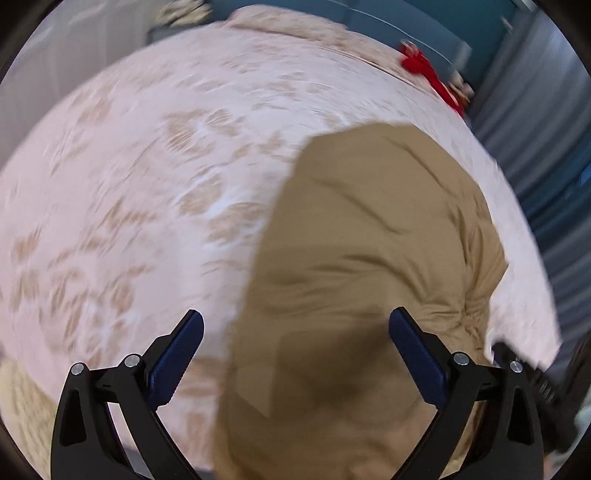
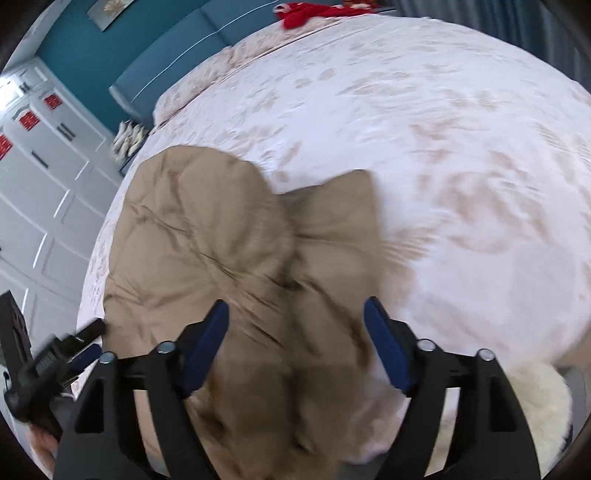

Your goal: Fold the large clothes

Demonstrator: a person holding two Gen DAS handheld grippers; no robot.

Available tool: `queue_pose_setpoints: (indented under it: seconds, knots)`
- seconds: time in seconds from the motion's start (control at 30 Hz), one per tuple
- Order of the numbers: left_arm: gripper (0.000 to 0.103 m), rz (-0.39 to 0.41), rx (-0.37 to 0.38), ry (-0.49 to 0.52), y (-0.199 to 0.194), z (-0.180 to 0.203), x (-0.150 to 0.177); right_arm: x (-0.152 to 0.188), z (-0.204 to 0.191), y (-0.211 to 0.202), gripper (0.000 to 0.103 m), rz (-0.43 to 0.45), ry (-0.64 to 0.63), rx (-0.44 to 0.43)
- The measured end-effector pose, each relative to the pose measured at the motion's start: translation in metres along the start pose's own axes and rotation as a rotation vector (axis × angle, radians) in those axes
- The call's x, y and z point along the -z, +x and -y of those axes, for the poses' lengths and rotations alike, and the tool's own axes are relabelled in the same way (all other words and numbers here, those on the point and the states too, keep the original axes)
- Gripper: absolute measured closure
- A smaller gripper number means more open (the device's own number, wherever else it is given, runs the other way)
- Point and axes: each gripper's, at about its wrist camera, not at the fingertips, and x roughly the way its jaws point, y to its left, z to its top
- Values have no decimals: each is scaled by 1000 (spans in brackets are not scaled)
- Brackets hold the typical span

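Observation:
A tan padded coat [image 1: 362,258] lies on a bed with a white, beige-patterned cover [image 1: 129,177]. In the left wrist view my left gripper [image 1: 295,325] is open and empty above the coat's near left part. In the right wrist view the coat [image 2: 207,229] lies spread with a sleeve or flap [image 2: 340,221] sticking out to the right. My right gripper [image 2: 295,314] is open and empty above the coat's near end. The left gripper also shows at the left edge of the right wrist view [image 2: 55,354]. Both views are motion-blurred.
A red garment [image 2: 314,11] lies at the far end of the bed [image 2: 443,147], by a teal headboard [image 2: 173,55]. White cupboards [image 2: 44,177] stand to the left. Blue-grey curtains [image 1: 546,129] hang on the right. A cream fluffy item [image 2: 535,398] lies at the bed's near right.

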Motion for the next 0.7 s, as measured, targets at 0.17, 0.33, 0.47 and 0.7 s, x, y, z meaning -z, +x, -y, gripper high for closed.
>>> queue_pose_setpoints:
  seconds: [0.17,0.33,0.47,0.7]
  knots:
    - [5,-90,147,-165,2,-44,5,26,40,-5,25,-94,170,-150]
    - [5,-141,175,-142,19,-40,17,42,52,17,22,-165,285,-255]
    - [5,-153,250,-167,27,-40,23,50,56,27,19,-181,333,-311]
    - [5,-202,374,-243,46,-46,27,58,46,42,9,-160,323,-339]
